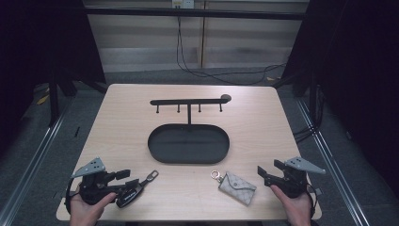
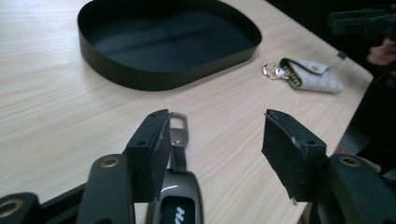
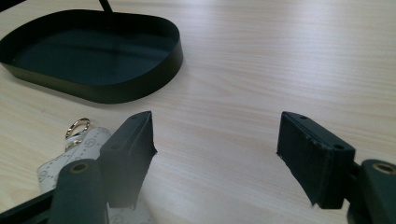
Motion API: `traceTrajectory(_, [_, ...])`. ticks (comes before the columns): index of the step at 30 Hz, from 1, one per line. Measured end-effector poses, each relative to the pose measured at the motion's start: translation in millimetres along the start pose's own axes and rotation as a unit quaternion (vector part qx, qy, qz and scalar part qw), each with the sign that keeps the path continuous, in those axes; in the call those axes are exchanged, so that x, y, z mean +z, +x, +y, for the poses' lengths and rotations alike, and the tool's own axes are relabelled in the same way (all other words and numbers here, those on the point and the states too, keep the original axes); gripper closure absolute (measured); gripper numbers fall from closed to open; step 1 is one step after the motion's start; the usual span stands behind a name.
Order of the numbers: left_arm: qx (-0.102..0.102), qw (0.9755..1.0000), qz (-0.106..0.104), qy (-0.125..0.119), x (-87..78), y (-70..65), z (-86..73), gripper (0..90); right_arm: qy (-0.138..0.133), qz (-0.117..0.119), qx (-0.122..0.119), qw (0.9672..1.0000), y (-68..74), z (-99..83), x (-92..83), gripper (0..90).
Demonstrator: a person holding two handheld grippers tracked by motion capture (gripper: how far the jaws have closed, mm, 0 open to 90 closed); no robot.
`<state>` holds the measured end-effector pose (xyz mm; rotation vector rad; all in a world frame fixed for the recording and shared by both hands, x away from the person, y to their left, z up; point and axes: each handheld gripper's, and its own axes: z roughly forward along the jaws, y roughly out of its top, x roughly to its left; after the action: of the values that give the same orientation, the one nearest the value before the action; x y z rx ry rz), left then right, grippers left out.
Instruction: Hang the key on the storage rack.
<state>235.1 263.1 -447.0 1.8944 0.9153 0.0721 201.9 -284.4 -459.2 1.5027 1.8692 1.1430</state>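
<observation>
Black oval tray [image 1: 188, 144] bare inside, hook stand [image 1: 189, 101] behind. Car key [image 1: 133, 189] under my left gripper [image 2: 212, 144], jaws apart, gripping nothing. Key pouch [image 1: 238, 187] beside my right gripper [image 3: 215, 154], jaws apart.

Counter [image 1: 117, 122]: light wood-grain top, rounded corners. Black oval tray [image 1: 155, 149] sits at centre, shallow wall; a thin post rises from its far edge to a crossbar with four small hooks. Car key [image 1: 133, 191] lies flat near the front left corner, dark body, metal loop pointing toward the tray. Key pouch [image 1: 237, 188] lies front right of centre, pale patterned, flap shut, gold ring on its left end. Pouch is near the tray's front rim, not touching. Key and pouch are well apart.
</observation>
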Motion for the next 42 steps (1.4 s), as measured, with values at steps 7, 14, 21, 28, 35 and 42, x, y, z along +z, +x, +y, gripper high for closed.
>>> traceTrajectory(7, [-0.006, 0.9999, -0.012, -0.001, -1.3, 0.5, 1.1, 45.0, 0.006, 0.02, 0.012, 0.9997, -0.7, -2.3, -5.7, 24.0])
traceTrajectory(14, [-0.012, 0.9996, 0.016, 0.019, -1.8, 3.4, 0.8, 44.3, 0.006, 0.031, 0.014, 0.9994, -1.1, -2.4, -7.4, 25.9])
traceTrajectory(21, [-0.018, 0.9993, 0.013, 0.028, 1.3, 4.6, 3.6, 44.7, 0.006, 0.033, 0.021, 0.9992, -2.8, -2.5, -8.4, 26.4])
traceTrajectory(28, [-0.025, 0.9988, 0.017, 0.038, 6.4, 7.0, 12.7, 45.9, 0.009, 0.035, 0.025, 0.999, -3.8, -2.4, -6.6, 26.3])
traceTrajectory(35, [-0.007, 0.9965, 0.006, 0.083, 23.6, -0.6, 25.5, 45.5, 0.01, 0.037, 0.024, 0.999, -4.0, -2.7, -6.9, 26.2])
traceTrajectory(42, [0.041, 0.9912, 0.038, 0.12, 26.3, -5.0, 43.3, 54.4, 0.015, 0.038, 0.027, 0.9988, -4.1, -2.7, -5.4, 26.2])
